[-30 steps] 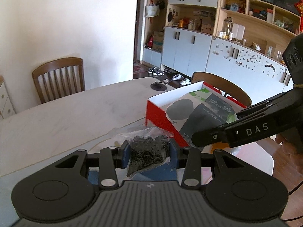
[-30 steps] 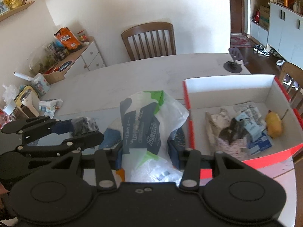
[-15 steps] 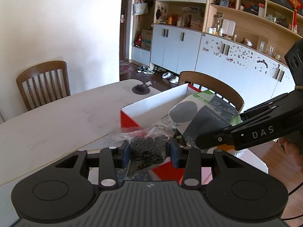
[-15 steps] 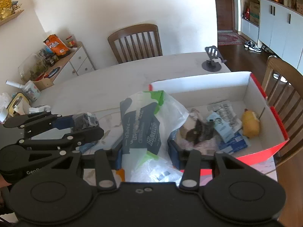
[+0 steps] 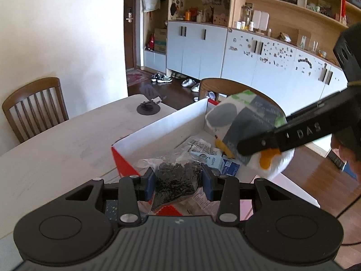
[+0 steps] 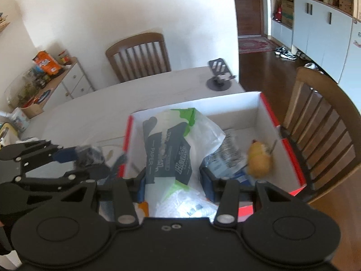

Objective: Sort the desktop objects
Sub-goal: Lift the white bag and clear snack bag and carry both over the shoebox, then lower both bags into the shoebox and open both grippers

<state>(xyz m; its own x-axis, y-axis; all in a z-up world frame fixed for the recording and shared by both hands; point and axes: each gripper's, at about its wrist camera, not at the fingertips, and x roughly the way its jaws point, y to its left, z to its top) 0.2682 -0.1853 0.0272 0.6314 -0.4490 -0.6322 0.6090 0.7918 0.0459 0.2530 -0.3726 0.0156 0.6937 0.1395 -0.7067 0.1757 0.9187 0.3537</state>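
Note:
A red-and-white cardboard box (image 5: 158, 131) stands open at the table's end. My left gripper (image 5: 178, 180) is shut on a clear bag of dark flakes (image 5: 178, 176), held over the box's near corner. In the right wrist view my right gripper (image 6: 173, 180) is shut on a white, green and grey tissue-paper pack (image 6: 171, 155), which hangs above the box (image 6: 257, 110). One of the right gripper's fingers (image 5: 293, 133) and the pack (image 5: 246, 119) show at the right of the left wrist view. The left gripper (image 6: 88, 162) appears at the left, blurred.
Inside the box lie a yellow plush toy (image 6: 259, 158) and several printed packets (image 5: 209, 158). A black phone stand (image 5: 147, 108) sits on the pale table (image 5: 56, 140). Wooden chairs (image 6: 322, 122) (image 5: 33, 103) flank the table. A cluttered side cabinet (image 6: 56, 74) stands far left.
Both grippers have travelled sideways to the box with their loads still held. The dark bag has come over the box's corner, and the tissue pack now hangs above the inside.

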